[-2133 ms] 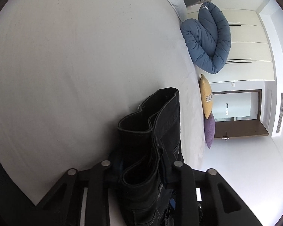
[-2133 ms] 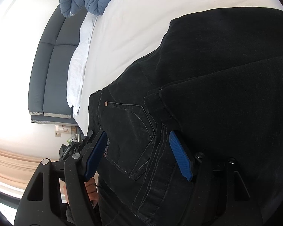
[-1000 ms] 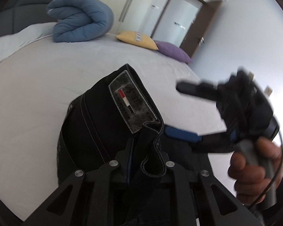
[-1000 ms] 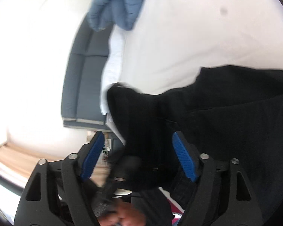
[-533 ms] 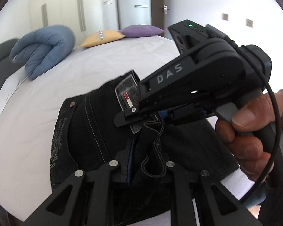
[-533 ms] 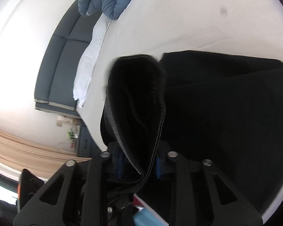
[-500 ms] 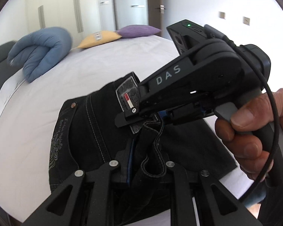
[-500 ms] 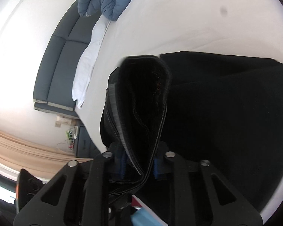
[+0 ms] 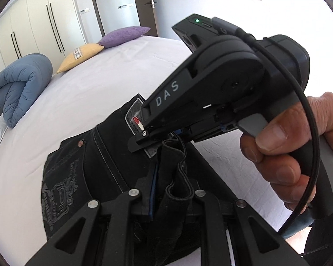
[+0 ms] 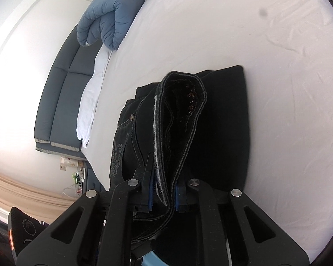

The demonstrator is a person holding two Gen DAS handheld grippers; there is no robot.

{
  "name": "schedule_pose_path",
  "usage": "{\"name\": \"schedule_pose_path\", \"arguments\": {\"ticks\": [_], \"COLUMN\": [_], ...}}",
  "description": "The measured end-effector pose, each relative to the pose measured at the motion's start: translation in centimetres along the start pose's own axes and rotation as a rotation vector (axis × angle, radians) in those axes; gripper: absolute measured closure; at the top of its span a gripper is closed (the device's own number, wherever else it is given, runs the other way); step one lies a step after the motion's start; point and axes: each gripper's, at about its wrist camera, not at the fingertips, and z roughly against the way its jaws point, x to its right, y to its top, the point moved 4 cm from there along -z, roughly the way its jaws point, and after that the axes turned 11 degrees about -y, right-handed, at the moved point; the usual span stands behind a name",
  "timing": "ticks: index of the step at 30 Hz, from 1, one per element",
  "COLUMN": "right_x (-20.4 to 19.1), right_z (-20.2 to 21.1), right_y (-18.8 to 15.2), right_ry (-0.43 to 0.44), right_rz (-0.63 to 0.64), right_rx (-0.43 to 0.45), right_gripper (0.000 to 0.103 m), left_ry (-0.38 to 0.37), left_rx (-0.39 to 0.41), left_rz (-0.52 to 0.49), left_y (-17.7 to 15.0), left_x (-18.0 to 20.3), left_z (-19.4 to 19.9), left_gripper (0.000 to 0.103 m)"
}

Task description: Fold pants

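Since a second ago the right gripper (image 10: pixel 163 196) is squeezing closed on the black pants (image 10: pixel 222 122) — left gripper (image 9: pixel 166 199) pinches them too, at six o'clock.

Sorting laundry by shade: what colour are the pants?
Black, with pale contrast stitching. The pants show best in the left wrist view.
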Motion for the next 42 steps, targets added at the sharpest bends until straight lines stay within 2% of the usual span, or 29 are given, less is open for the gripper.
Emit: {"name": "schedule_pose_path", "arguments": {"ticks": [2,6,8,10,11,12,13,16,18,20,21,22,23,25,27,34,38,42], "right_x": [0.9,2.2,3.5,4.2,4.7,5.0,5.3,5.8,5.4,5.1,5.0,4.8,4.2,2.5,1.8,3.7,4.7,5.0], "right_z": [0.2,-0.3,-0.7,-0.9,-0.9,-1.0,-1.0,-0.6,0.7,3.0,4.0,5.1,6.2,7.2,7.2,5.5,6.3,6.3], "right_y": [0.0,-0.1,-0.6,-0.9,-1.1,-1.1,-1.2,-1.3,-1.3,-1.7,-2.0,-2.4,-3.1,-3.9,-4.7,-4.9,-4.5,-5.0], "right_ry": [-0.008,-0.008,0.012,0.048,0.064,0.077,0.093,0.105,0.051,-0.037,-0.032,0.008,0.055,0.079,0.08,0.04,0.048,0.037], "right_rz": [-0.006,-0.032,-0.06,-0.096,-0.108,-0.121,-0.132,-0.162,-0.165,-0.139,-0.145,-0.151,-0.132,-0.066,-0.033,-0.09,-0.143,-0.144], "right_rx": [0.0,0.005,0.009,0.021,0.031,0.039,0.043,0.02,0.041,0.095,0.105,0.112,0.116,0.111,0.081,0.023,0.057,0.036], "right_gripper": [0.091,0.091,0.091,0.092,0.093,0.093,0.093,0.086,0.08,0.078,0.078,0.078,0.078,0.078,0.078,0.078,0.078,0.078], "left_ry": [-0.013,-0.076,-0.112,-0.169,-0.179,-0.187,-0.192,-0.159,-0.114,-0.103,-0.09,-0.09,-0.09,-0.082,-0.094,-0.118,-0.122,-0.12], "left_rx": [-0.005,-0.018,-0.025,-0.014,0.002,0.026,0.045,0.115,0.129,0.125,0.112,0.098,0.087,0.061,0.048,0.014,0.007,0.006], "left_rz": [0.013,0.065,0.078,0.118,0.137,0.161,0.179,0.226,0.269,0.309,0.322,0.322,0.31,0.297,0.309,0.341,0.329,0.331], "left_y": [-0.1,-0.8,-1.1,-1.1,-1.1,-1.1,-1.1,-0.9,-0.9,-1.2,-1.4,-1.5,-1.7,-2.9,-3.4,-5.4,-5.5,-5.6], "left_x": [1.0,0.7,0.7,0.2,-0.3,-0.9,-1.5,-4.4,-7.1,-9.6,-10.5,-11.1,-11.9,-12.2,-12.4,-11.9,-11.3,-11.3], "left_z": [-0.6,-1.6,-1.4,-0.3,0.5,1.9,2.9,6.3,7.1,6.8,6.4,6.0,5.6,4.6,4.0,2.7,2.4,2.3], "left_gripper": [0.085,0.078,0.068,0.048,0.043,0.031,0.024,0.017,0.017,0.017,0.017,0.018,0.018,0.018,0.018,0.018,0.018,0.018]}}
